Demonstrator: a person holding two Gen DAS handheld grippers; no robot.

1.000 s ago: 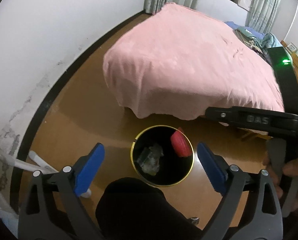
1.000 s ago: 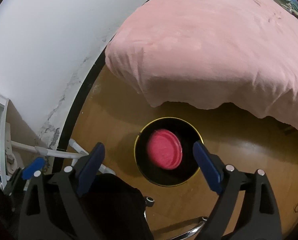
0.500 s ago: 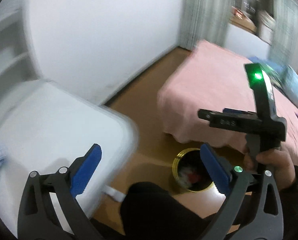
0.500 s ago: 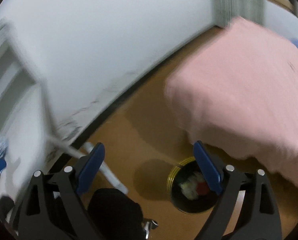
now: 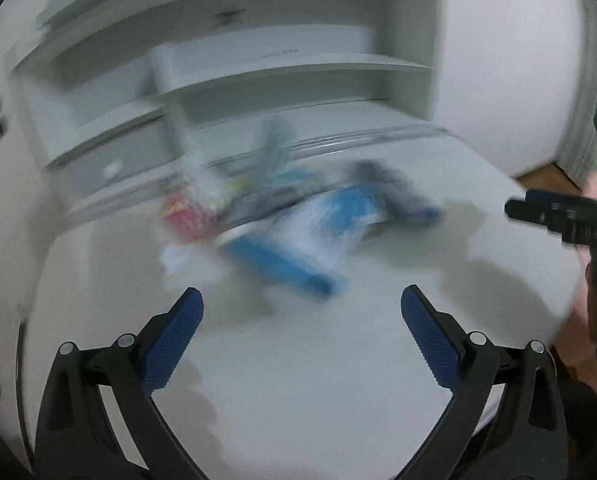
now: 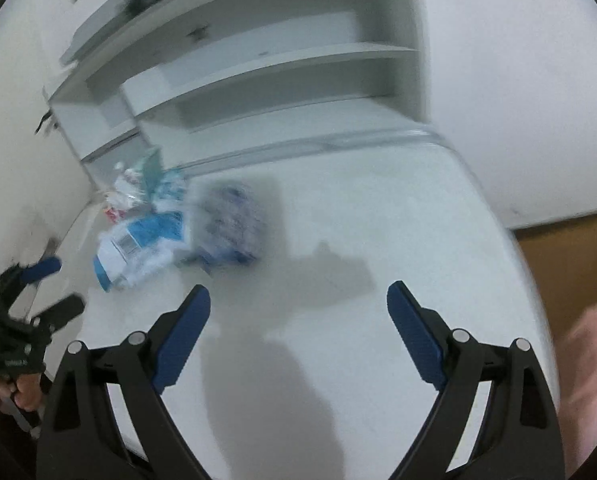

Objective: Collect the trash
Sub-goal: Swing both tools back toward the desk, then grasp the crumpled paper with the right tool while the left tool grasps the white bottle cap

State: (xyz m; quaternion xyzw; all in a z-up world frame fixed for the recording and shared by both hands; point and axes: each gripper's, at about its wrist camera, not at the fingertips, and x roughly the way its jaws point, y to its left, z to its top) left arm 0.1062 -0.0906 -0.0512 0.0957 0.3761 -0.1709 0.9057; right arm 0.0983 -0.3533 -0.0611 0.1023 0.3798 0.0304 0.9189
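Observation:
Both views are motion-blurred. A heap of trash lies on a white desk (image 5: 298, 380): a blue and white wrapper (image 5: 298, 236), a red packet (image 5: 182, 216) and a dark crumpled bag (image 5: 398, 192). In the right wrist view the wrapper (image 6: 138, 248) and the dark bag (image 6: 230, 224) lie at the left of the desk (image 6: 378, 240). My left gripper (image 5: 301, 316) is open and empty, short of the heap. My right gripper (image 6: 298, 312) is open and empty above the desk, right of the heap. The bin is out of view.
White shelves (image 5: 258, 76) stand at the back of the desk against the wall. The desk's right edge drops to a brown wooden floor (image 6: 570, 256). The other gripper shows at the right edge of the left wrist view (image 5: 570, 216) and at the left edge of the right wrist view (image 6: 22, 304).
Both grippers have swung up and left from the bin on the floor to the white desk. The bin and the pink bed have left the views. Both grippers stayed open.

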